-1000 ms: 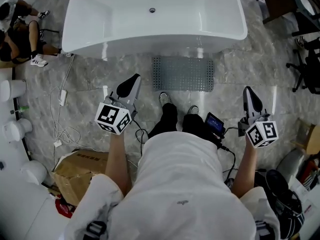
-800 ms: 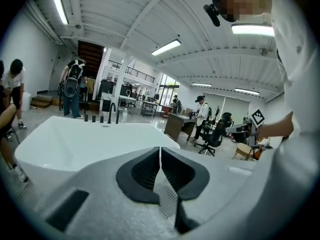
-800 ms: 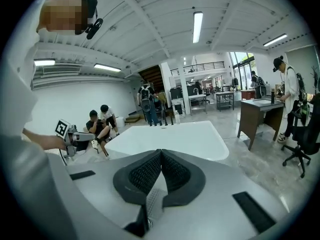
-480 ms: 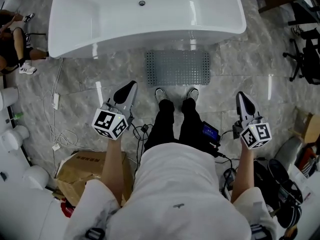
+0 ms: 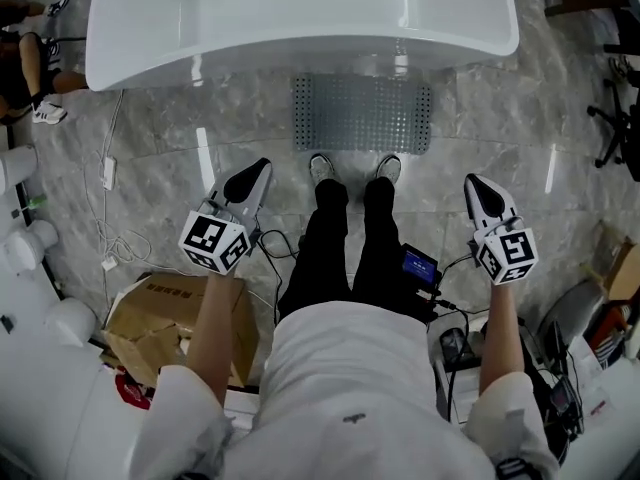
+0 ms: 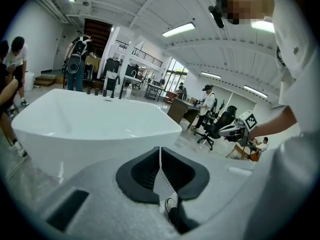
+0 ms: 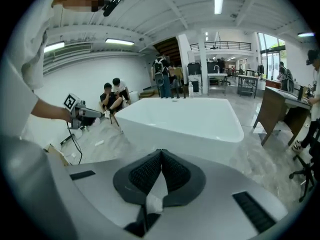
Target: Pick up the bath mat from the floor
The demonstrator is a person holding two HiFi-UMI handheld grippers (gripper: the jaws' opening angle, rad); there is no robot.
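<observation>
Seen from above, a grey perforated bath mat (image 5: 362,114) lies flat on the marble floor (image 5: 160,133), just in front of a white bathtub (image 5: 300,18) and just beyond the person's shoes (image 5: 321,167). The left hand-held gripper (image 5: 254,175) and right hand-held gripper (image 5: 478,190) hover either side of the legs — both with jaws pressed together, holding nothing. This looks like the approach step: next, the jaws would need to part and reach down to a mat edge.

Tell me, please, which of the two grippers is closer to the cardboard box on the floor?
The left gripper, at the head view's left: the cardboard box lies just behind its marker cube, while the right gripper is beyond the person's legs.
</observation>
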